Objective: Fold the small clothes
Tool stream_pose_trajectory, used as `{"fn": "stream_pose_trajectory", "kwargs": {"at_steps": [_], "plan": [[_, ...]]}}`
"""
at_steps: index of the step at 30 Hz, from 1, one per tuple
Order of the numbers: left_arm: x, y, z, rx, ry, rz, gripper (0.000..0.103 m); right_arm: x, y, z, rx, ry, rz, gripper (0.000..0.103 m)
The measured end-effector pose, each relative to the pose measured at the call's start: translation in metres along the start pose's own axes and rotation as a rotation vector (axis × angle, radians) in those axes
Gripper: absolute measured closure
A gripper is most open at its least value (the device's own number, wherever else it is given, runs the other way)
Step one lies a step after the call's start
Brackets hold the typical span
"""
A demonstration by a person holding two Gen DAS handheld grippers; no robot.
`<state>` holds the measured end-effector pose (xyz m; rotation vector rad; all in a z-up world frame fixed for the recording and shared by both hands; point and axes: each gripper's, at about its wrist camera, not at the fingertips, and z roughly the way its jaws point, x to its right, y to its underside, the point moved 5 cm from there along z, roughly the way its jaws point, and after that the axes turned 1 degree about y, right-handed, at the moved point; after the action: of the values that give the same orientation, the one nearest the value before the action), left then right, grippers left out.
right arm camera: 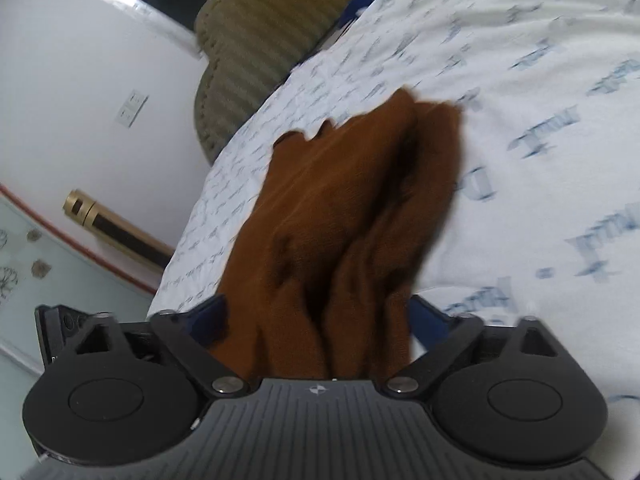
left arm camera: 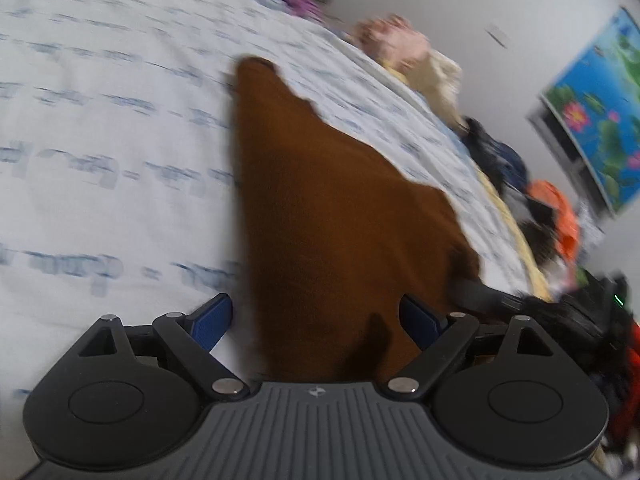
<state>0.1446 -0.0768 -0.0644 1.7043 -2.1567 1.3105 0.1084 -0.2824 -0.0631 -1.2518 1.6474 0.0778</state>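
Observation:
A brown garment (left arm camera: 332, 216) lies on a white bedsheet with blue lettering (left arm camera: 100, 140). In the left wrist view it spreads as a flat triangle that reaches back between the blue-padded fingers (left arm camera: 214, 320) of my left gripper (left arm camera: 320, 320), whose jaws stand wide apart. In the right wrist view the same brown garment (right arm camera: 340, 220) is bunched in folds and passes between the fingers of my right gripper (right arm camera: 320, 320), also wide apart. The cloth hides the inner faces of the pads, so any hold on it does not show. Both views are motion-blurred.
Loose clothes are piled along the bed's far edge: pink and cream (left arm camera: 404, 52), dark blue (left arm camera: 496, 160), orange (left arm camera: 556, 216). A flower poster (left arm camera: 600, 112) hangs on the wall. An olive ribbed cushion (right arm camera: 256, 40) lies at the bed's head. A gold cylinder (right arm camera: 84, 208) stands by the wall.

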Motion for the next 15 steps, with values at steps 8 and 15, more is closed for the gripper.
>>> {"fn": "stream_pose_trajectory", "kwargs": {"at_steps": [8,15], "plan": [[0.008,0.005,-0.003,0.016,-0.051,0.106,0.09,0.0,0.002,0.021,0.036,0.049,0.071,0.066],[0.009,0.017,-0.023,0.027,-0.159,0.177,0.085,-0.027,0.021,0.022,0.028,0.104,-0.043,0.065]]}}
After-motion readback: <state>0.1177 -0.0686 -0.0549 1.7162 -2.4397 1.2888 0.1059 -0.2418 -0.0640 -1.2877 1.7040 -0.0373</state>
